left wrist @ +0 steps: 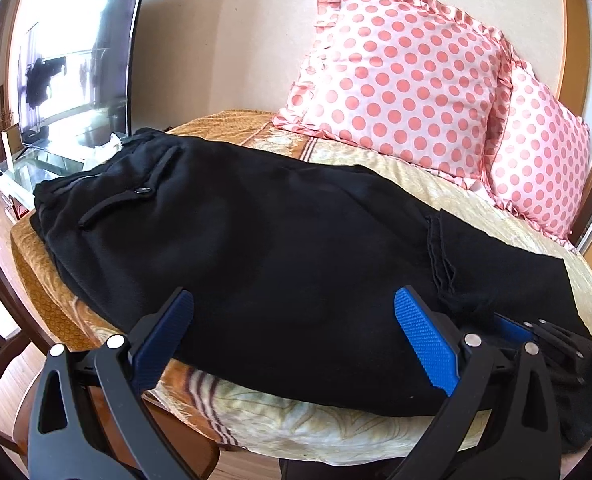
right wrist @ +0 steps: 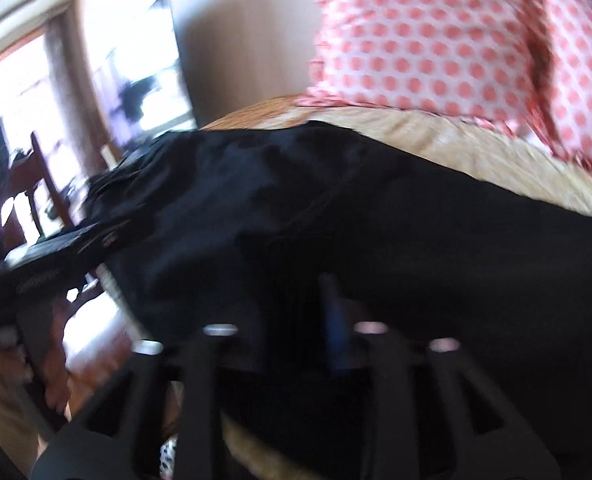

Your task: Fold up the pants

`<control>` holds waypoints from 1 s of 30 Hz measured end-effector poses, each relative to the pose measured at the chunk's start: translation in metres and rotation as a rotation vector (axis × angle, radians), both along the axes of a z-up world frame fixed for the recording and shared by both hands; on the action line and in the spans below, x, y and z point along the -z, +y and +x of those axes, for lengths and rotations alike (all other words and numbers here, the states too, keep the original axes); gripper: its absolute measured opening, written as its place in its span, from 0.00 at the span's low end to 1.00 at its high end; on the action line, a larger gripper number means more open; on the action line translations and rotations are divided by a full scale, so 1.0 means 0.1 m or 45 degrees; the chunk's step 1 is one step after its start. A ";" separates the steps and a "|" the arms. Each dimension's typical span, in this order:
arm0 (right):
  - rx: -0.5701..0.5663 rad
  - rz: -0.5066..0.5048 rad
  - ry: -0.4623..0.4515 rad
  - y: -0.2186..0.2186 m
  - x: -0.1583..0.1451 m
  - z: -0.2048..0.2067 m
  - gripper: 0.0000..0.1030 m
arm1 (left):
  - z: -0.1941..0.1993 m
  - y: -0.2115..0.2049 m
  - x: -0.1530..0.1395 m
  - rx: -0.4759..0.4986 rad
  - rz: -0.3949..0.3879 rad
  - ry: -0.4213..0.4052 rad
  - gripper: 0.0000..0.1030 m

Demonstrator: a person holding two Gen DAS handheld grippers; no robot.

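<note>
One black pants (left wrist: 255, 232) on bed (left wrist: 376, 160)

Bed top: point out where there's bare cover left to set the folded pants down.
Bare bedspread runs as a strip between the black pants and the polka-dot pillows. The near edge has only a thin margin by the open left gripper. The middle is crowded with pants.

Polka-dot pillows (left wrist: 400, 80) wall off my far side; bare bedspread (left wrist: 380, 164) beyond the black pants (left wrist: 255, 232) stays passable.
</note>
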State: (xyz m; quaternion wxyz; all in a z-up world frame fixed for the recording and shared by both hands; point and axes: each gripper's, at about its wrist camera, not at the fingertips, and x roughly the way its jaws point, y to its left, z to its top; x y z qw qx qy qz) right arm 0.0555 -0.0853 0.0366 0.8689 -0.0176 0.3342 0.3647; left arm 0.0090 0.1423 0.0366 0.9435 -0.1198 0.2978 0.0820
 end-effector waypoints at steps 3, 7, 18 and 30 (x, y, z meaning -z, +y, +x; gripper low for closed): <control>0.025 0.097 -0.086 -0.15 -0.18 -0.07 0.41 | -0.08 0.13 -0.05 -0.058 -0.005 -0.033 0.98; 0.201 -0.033 -0.143 -0.14 -0.23 0.14 0.41 | -0.17 0.38 -0.11 -0.152 -0.041 -0.055 0.98; 0.113 -0.162 -0.074 -0.05 -0.01 0.05 0.42 | -0.35 1.25 -0.07 -0.313 -0.288 -0.005 0.98; 0.124 -0.140 -0.049 -0.10 0.03 0.09 0.52 | -0.24 2.02 0.09 -0.295 -0.808 -0.017 0.97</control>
